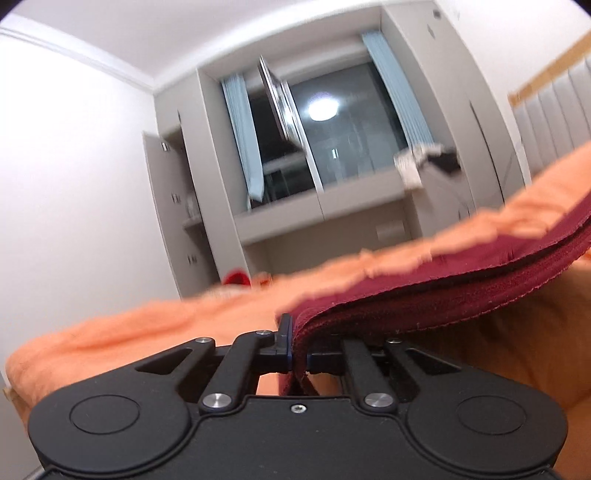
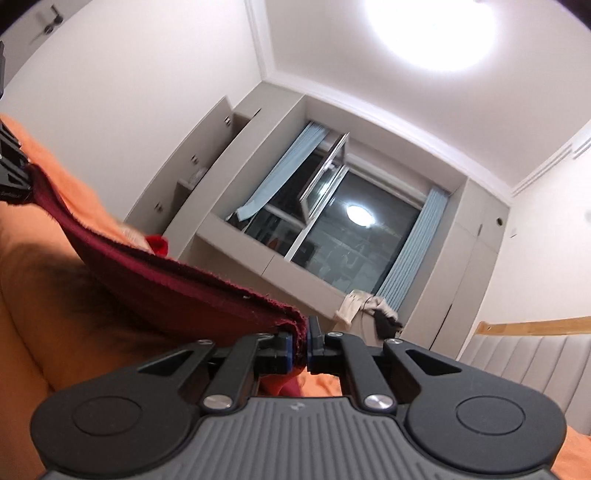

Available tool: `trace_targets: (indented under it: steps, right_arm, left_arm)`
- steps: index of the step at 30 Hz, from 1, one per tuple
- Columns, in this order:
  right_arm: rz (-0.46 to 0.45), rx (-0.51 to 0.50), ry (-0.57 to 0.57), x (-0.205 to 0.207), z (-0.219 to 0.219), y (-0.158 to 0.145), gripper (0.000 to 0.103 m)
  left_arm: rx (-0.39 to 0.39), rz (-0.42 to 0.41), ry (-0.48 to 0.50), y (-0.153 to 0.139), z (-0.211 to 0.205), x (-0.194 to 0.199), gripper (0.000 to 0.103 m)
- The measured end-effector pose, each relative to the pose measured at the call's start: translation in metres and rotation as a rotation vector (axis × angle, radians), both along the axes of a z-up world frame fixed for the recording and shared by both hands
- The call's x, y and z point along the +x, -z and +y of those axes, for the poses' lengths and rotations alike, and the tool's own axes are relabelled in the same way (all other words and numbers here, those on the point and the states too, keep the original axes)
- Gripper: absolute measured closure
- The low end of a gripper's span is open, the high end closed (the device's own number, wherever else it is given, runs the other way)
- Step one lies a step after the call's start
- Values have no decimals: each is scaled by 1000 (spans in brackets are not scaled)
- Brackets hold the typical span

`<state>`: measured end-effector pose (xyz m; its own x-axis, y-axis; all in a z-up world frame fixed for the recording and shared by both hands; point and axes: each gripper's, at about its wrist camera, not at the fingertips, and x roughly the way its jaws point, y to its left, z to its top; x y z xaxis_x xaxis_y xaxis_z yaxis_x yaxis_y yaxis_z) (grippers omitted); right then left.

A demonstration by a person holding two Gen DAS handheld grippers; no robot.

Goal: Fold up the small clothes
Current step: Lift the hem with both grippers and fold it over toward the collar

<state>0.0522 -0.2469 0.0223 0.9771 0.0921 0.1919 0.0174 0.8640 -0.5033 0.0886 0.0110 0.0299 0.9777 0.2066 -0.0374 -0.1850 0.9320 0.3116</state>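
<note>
- A dark red garment [image 1: 461,280], doubled into layers with a frayed, stitched edge.
- One corner is pinched between the left fingers [image 1: 284,343].
- The other corner sits between the right fingers [image 2: 314,339]; it spans lifted between them.

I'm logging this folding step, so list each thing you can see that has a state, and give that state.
left gripper: shut on the maroon cloth
right gripper: shut on the maroon cloth
maroon cloth: doubled over, lifted, stretched between both grippers
orange blanket: spread out, rumpled
window: one sash swung open
curtains: drawn aside
ceiling light: on
</note>
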Motion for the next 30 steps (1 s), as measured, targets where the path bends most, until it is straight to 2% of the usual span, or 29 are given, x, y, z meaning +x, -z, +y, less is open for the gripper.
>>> trace_targets:
  steps: [3,10,13,15,18,22,26,30]
  right_arm:
    - [-30,9,2,-20,-6,-13,96]
    - [-38,97,-25,-85,-23,-36,96]
    - [-59,93,-41,-106,-26,-46,96]
    - [-47,94,-55,-105,-27,-53,96]
    - [-27,132,-76,-85,-33,-67,96]
    - [-6,165,-92,-35,-41,-86,96]
    - [47,193,-98,33,-46,-113,96]
    - [123,232,-82,104,-51,-127,96]
  left_arm:
    - [35,-72,23,-23,3,-21,97]
    - [97,-102,115,-56,4,-87,97]
    - [76,-114,135,-68,6,-109,97]
    - [59,-96,151,-76,8,-112,97]
    - [7,-79,172,-82,12,-105,97]
    - [28,-107,152,-87,11,-71,96]
    - [47,-119,151,-99,9,-14,96]
    - [18,-89,143,-112,9,58,95]
